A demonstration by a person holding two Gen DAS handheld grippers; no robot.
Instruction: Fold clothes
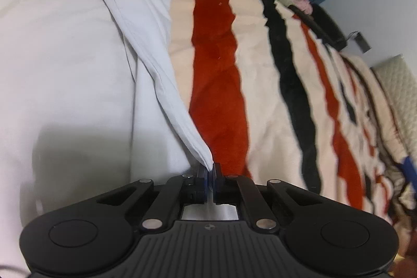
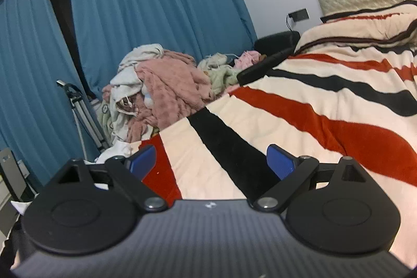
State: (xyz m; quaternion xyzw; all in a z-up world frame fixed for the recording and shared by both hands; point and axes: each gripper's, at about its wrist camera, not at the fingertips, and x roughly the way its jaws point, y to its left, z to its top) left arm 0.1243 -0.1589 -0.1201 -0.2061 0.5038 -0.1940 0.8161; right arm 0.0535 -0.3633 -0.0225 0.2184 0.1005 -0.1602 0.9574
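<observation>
Left gripper (image 1: 210, 168) clamped on white cloth (image 1: 146, 48) corner.
Right gripper (image 2: 211, 160) spread wide, holding nothing, above striped blanket (image 2: 299, 121); cloth lying on blanket beside red stripe.

white garment (image 1: 78, 69) cut off at left edge, striped blanket's (image 1: 338, 121) right side blurred

The left wrist view sits low and close over the striped blanket (image 1: 260, 85), looking along the bed beside a white garment (image 1: 78, 56). The right wrist view rides higher, facing across the same blanket (image 2: 299, 121) toward blue curtains (image 2: 156, 4). Both share the clothes pile (image 2: 161, 90).
</observation>
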